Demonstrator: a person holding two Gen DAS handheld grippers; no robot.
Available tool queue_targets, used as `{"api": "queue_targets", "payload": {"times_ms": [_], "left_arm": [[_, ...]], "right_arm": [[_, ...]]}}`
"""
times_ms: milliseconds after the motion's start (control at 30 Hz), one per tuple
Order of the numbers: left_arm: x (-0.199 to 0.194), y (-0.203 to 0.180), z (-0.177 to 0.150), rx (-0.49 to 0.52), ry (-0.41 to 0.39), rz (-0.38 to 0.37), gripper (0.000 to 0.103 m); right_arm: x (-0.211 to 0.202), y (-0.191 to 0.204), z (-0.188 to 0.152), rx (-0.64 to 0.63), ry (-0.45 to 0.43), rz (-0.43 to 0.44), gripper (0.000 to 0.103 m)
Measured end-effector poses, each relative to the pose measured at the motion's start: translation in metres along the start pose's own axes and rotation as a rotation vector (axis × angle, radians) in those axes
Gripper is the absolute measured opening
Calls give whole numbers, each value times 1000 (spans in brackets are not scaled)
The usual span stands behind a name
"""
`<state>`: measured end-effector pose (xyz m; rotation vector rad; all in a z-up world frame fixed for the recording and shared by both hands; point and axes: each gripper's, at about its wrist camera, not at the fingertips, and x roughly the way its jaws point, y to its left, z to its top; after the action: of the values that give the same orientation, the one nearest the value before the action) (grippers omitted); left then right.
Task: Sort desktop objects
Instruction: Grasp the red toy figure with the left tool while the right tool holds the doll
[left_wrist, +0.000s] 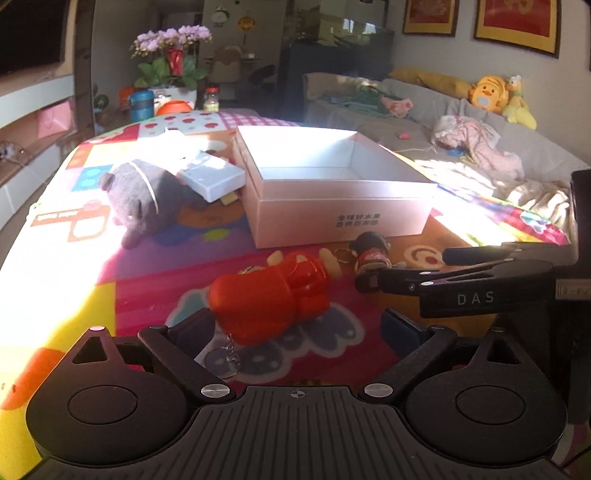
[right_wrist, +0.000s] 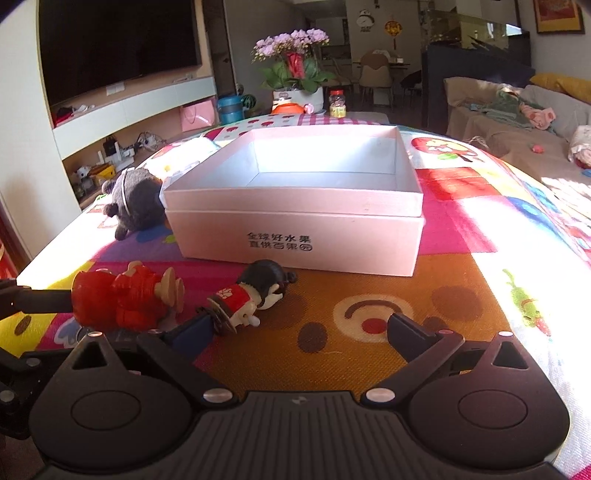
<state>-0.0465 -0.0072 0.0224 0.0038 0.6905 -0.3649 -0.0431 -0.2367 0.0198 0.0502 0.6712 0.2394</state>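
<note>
An open pale pink box (left_wrist: 332, 218) (right_wrist: 295, 236) stands on the colourful mat. A red toy figure (left_wrist: 273, 295) (right_wrist: 125, 302) lies in front of it, between my left gripper's (left_wrist: 299, 328) open fingers. A small black-haired doll in red (left_wrist: 369, 258) (right_wrist: 251, 299) lies to its right. My right gripper (right_wrist: 295, 328) is open, its left finger (right_wrist: 188, 334) touching the doll's base; in the left wrist view (left_wrist: 417, 269) it reaches in from the right. A dark plush toy (left_wrist: 144, 199) (right_wrist: 136, 203) and a light blue box (left_wrist: 212, 177) lie left of the pink box.
The table's mat (right_wrist: 369, 295) ends at the left edge (right_wrist: 33, 269) and right edge (right_wrist: 554, 369). A flower pot (right_wrist: 295, 74), a jar (right_wrist: 338, 103) and a blue container (right_wrist: 231, 109) stand at the far end. A sofa (left_wrist: 498, 147) is on the right.
</note>
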Motion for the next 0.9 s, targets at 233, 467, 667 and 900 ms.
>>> {"api": "queue_targets", "payload": {"times_ms": [233,467,667,900], "left_arm": [[39,-10,21,4,-5,78,99],[27,-7,6,185,-36,71,99],[0,11,-9,197,-4,-11,99],[6,7,-1,46,11,52,100]], "right_arm": [[-17,-19,1,60,-91,-120,101],[-25,0,9,-110,-92,-62,93],[14,24,21,-207,7,-29,70],[19,30,21,-203,73,5,43]]}}
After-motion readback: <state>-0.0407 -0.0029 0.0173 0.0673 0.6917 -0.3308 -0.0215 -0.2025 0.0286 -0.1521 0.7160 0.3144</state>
